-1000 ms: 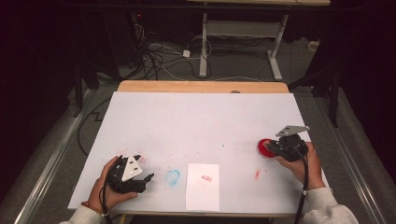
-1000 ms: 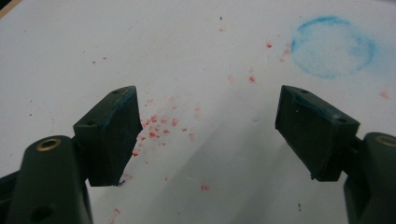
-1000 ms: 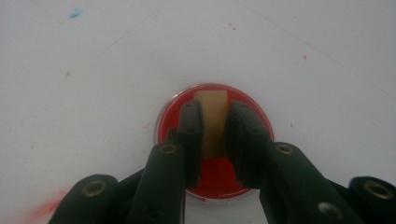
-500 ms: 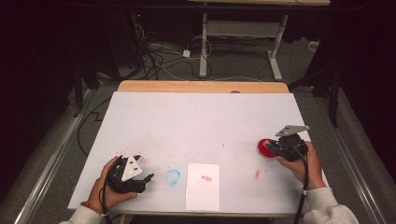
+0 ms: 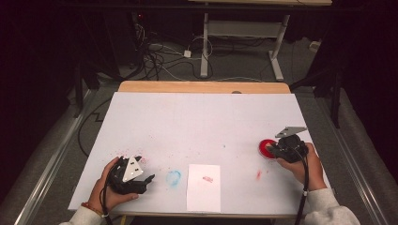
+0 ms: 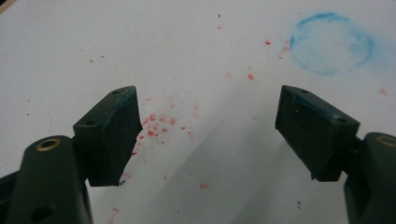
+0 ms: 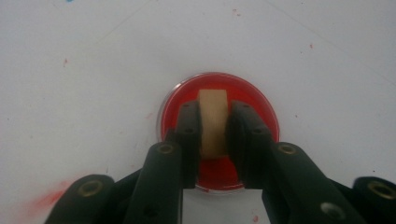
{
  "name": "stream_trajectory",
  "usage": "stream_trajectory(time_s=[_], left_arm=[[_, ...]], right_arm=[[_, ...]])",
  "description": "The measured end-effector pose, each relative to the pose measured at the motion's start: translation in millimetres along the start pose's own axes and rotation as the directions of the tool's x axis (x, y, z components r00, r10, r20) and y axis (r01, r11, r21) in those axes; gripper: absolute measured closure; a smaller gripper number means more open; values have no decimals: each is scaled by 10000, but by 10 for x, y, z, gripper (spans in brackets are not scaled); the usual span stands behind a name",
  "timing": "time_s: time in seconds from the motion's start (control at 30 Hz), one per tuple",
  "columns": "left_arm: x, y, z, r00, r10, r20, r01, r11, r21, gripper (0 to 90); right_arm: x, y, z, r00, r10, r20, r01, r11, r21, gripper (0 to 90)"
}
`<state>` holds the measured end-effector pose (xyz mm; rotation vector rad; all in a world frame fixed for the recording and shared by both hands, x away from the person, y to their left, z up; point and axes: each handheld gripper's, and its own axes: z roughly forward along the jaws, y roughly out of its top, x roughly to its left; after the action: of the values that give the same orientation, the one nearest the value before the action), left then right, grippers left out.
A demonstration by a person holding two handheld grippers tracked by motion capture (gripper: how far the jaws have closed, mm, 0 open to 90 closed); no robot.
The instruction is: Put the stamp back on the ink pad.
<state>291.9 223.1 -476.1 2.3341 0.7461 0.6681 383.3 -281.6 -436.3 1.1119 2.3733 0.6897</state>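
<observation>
While nothing has visibly shifted over the last second, the left hand-held gripper (image 5: 146, 182) rests idle near the worktop's (image 5: 202, 117) left front edge, jaws spread wide and empty over red specks (image 6: 156, 123). Right of it lie a blue ring stain (image 5: 173, 177) and a white paper sheet (image 5: 203, 187) bearing a red mark (image 5: 207, 179). Far right, the right hand-held gripper (image 7: 214, 128) pinches a wooden stamp (image 7: 213, 119) pressed into the red ink pad (image 7: 217, 128), so inking likely continues.
</observation>
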Motion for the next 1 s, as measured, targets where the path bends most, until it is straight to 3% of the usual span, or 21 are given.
stream_trajectory(time_s=[0.23,0.43,0.53,0.73,1.0], left_arm=[[0,1,-1,10000,22,-32,-22,10000,-9,214],[1,2,-5,10000,1,-45,-2,10000,-22,214],[2,0,-4,10000,-7,-45,7,10000,-19,214],[4,-1,-8,10000,-6,-43,6,10000,-35,214],[7,-2,-12,10000,-1,-37,1,10000,-25,214]], right_arm=[[10,20,-51,10000,64,48,-62,9992,-385,669],[52,65,-149,9996,-47,288,82,9921,-1250,613],[76,86,-210,9994,-85,328,147,9809,-1938,563],[132,129,-294,9989,-35,461,164,9591,-2826,444],[225,180,-312,9935,330,1087,57,9414,-3374,271]])
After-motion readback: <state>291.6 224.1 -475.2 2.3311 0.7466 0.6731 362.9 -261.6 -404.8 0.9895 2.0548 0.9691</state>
